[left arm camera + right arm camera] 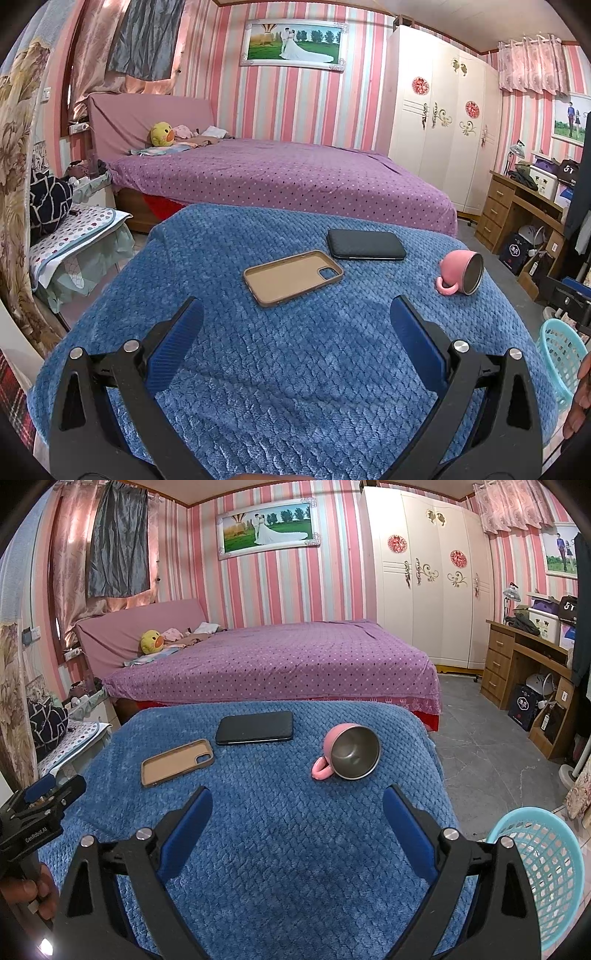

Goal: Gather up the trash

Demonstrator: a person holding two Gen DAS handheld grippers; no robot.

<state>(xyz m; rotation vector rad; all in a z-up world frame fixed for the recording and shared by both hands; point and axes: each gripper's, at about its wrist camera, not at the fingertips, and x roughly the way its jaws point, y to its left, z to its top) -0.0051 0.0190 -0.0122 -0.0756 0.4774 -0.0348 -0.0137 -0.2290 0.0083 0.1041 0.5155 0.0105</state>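
Observation:
A blue fleece-covered table (295, 369) (295, 849) carries three things. A tan phone case (292, 277) (177, 762) lies hollow side up, a black phone (365, 244) (255, 727) lies beyond it, and a pink cup (461, 272) (351, 751) with a steel inside rests on its side. My left gripper (295, 325) hovers open over the near part of the cloth, short of the case, holding nothing. My right gripper (297, 805) is open too, just short of the cup, empty. The left gripper (55, 786) also shows at the left edge of the right wrist view, held by a hand (26, 893).
A turquoise mesh basket (546, 875) (561, 362) stands on the floor beside the table's right side. A purple-covered bed (280, 173) (273, 661) lies beyond the table. A white wardrobe (428, 572) and a wooden desk (524, 664) line the right wall. A cluttered stool (74, 236) sits left.

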